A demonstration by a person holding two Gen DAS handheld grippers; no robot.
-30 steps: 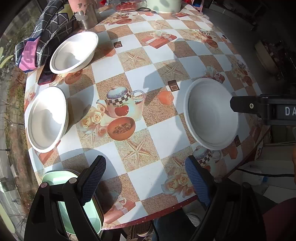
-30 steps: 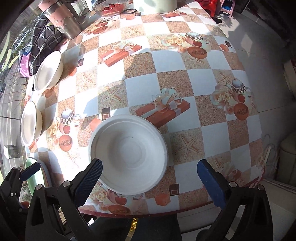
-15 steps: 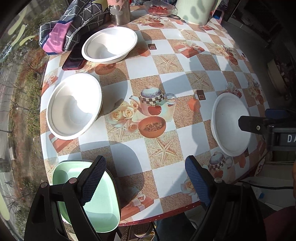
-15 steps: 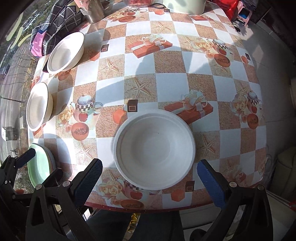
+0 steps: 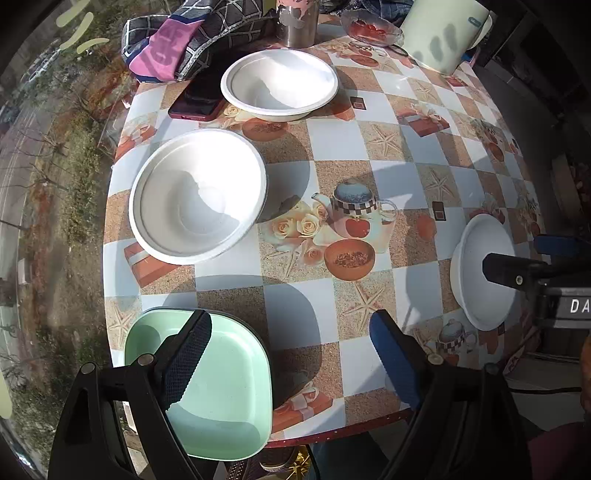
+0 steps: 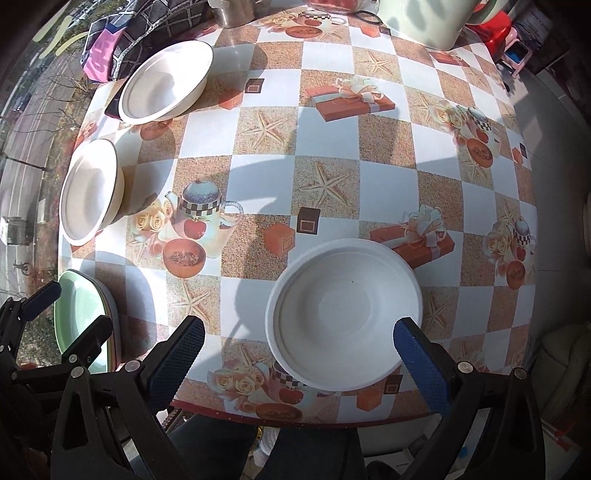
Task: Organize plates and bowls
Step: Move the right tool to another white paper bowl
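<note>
Since a second ago both views have slid across the table [image 5: 332, 140]: the green plate [image 5: 229, 391], then only half seen at the left view's lower edge, now shows whole, and the near bowl [image 6: 343, 317] has shifted from between the right fingers' left side toward the right one.

The only writing legible is "DA" in white on the right gripper's [image 6: 295, 350] black body, seen at the left view's right edge.

Taking the printed teapot [image 5: 354, 210] at the table's middle as the mark: the left bowl [image 5: 199, 195] sits just left of it, the far bowl [image 5: 280, 83] beyond it, the near bowl to its right by the table's edge, the green plate on the near left. All four are empty. Far beyond, a glass dish [image 5: 371, 27] holds something red.

The left gripper [image 5: 288, 354] hangs wide open over the green plate's edge, gripping nothing; the right one is likewise wide apart and empty above the near bowl.
</note>
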